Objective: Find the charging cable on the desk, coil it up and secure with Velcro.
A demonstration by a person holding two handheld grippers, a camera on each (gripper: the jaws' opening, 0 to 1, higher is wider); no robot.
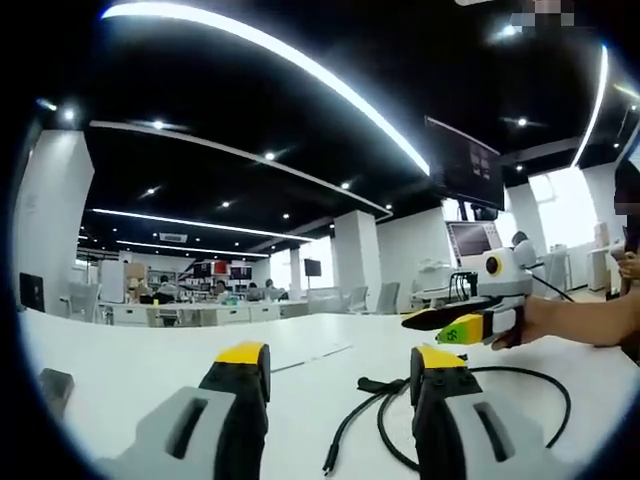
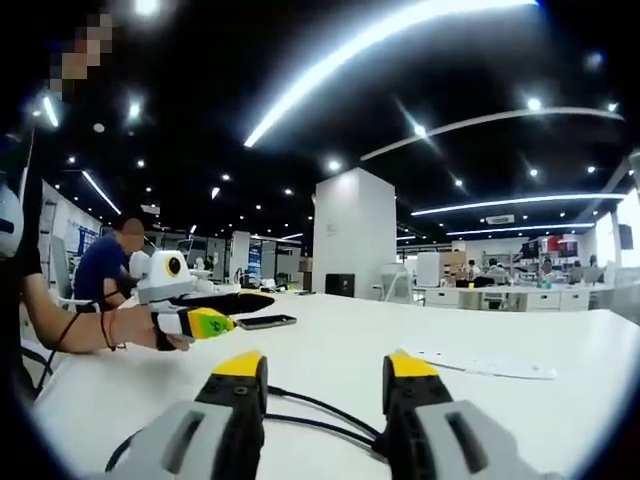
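Left gripper point(image 1: 340, 365) jaws apart, holding nothing. Thin black cable point(image 1: 400, 420) loops on smooth white desk point(image 1: 150, 350), crossing between jaws. Right gripper point(image 2: 325, 370) jaws apart over cable point(image 2: 310, 405).

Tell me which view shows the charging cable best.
The left gripper view: the black charging cable lies loosely looped on the white desk, with one connector end visible. The right gripper view shows short stretches of it between and behind that gripper's jaws.
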